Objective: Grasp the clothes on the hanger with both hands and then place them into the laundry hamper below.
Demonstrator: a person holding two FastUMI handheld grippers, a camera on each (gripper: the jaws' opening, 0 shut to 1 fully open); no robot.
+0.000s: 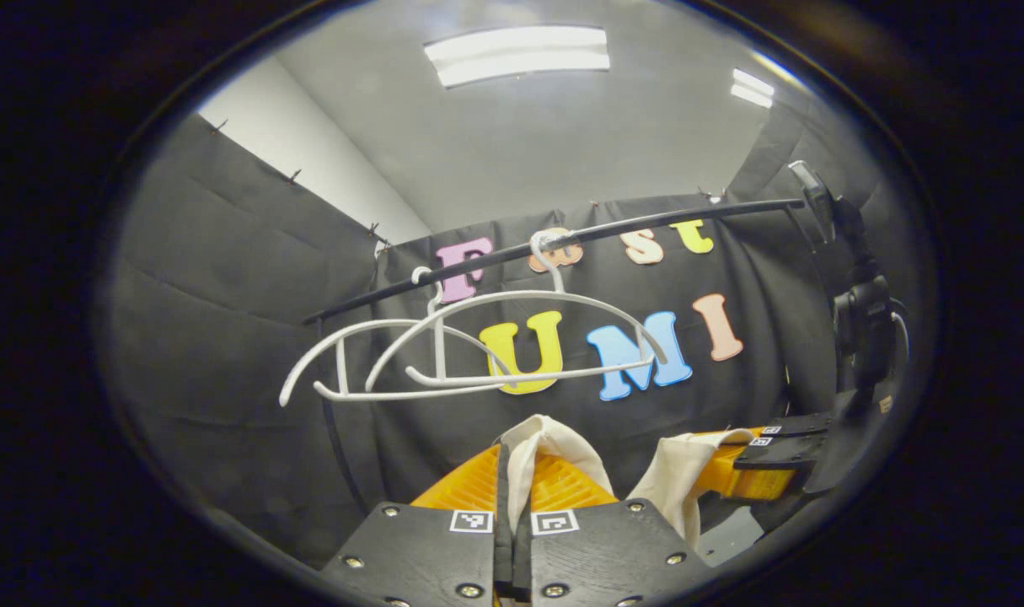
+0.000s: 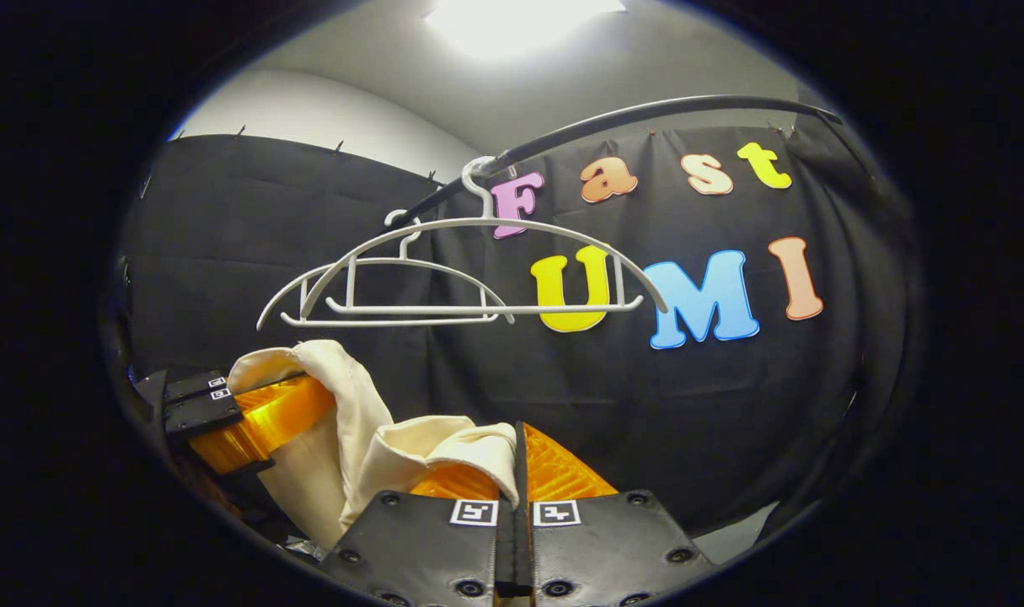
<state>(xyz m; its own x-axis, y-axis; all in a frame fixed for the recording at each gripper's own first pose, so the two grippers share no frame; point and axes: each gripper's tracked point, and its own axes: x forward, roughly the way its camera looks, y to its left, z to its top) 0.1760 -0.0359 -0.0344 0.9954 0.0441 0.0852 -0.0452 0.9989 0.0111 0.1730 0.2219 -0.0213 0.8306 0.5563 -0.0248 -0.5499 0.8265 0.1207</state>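
Below the rail (image 1: pixel 562 240), two white hangers (image 1: pixel 478 346) hang bare: the cream garment (image 2: pixel 343 438) is off, pinched between the closed fingers of the left gripper (image 1: pixel 514 497) and right gripper (image 2: pixel 518 480); lowering it into the hamper seemingly remains

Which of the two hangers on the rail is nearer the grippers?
The front hanger, the larger-looking one whose hook sits farther right on the rail. It overlaps the rear hanger, which hangs farther left and behind. Both are bare.
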